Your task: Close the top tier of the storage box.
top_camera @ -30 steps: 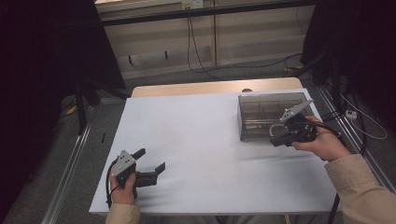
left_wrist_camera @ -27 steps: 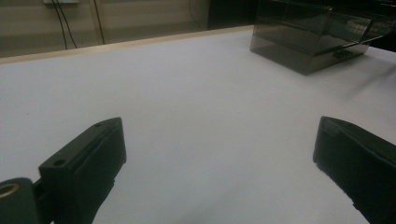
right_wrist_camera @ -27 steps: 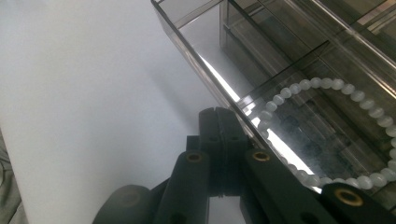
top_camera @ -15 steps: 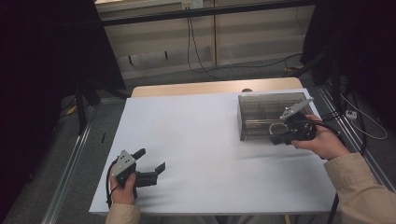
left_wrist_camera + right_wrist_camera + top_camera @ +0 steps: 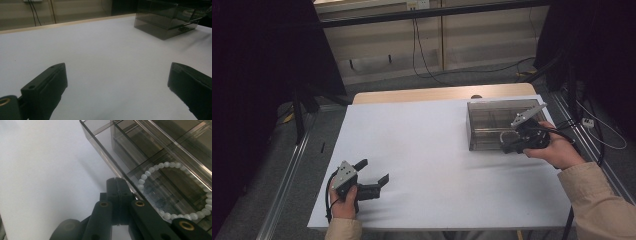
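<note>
A smoky clear box with several compartments stands at the right of the white table. A white bead bracelet lies in one of its near compartments. My right gripper is held at the box's near wall, jaws shut together right beside the rim. I cannot tell whether they pinch the wall. My left gripper rests at the table's front left, wide open with nothing between its jaws. The box lies far ahead of it.
A strip of wooden tabletop shows behind the white sheet. Metal rails run along both sides of the table, and cables lie on the floor behind. White sheet stretches between the two grippers.
</note>
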### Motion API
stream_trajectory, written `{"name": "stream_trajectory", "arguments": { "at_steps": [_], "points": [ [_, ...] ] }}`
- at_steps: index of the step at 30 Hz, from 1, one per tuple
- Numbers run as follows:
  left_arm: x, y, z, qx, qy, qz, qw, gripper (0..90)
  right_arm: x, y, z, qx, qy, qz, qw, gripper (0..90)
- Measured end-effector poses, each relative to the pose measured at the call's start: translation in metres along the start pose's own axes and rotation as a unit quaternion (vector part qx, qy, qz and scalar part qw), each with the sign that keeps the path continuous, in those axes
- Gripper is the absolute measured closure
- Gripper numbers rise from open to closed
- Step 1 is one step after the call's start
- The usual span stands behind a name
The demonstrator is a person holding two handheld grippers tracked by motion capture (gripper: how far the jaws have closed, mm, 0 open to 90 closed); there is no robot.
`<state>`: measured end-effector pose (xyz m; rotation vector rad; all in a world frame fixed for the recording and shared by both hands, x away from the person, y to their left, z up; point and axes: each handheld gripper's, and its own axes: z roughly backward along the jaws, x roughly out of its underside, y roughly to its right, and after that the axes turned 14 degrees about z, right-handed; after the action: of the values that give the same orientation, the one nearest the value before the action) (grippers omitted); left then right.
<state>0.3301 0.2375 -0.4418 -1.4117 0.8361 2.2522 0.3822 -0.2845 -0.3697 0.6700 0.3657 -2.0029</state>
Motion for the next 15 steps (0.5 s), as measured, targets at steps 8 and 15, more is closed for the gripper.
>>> {"name": "stream_trajectory", "arguments": {
  "at_steps": [8, 15],
  "points": [
    [0.0, -0.0001, 0.0, 0.0, 0.0, -0.001, 1.0, 2.7, -0.0007, 0.0012, -0.0005, 0.003, 0.0, 0.0, 1.0, 90.0],
    [0.0001, -0.0001, -0.0002, 0.0, -0.002, -0.001, 1.0, 2.7, -0.0008, 0.0025, -0.0011, 0.003, 0.001, 0.0, 1.0, 90.0]
  ]
}}
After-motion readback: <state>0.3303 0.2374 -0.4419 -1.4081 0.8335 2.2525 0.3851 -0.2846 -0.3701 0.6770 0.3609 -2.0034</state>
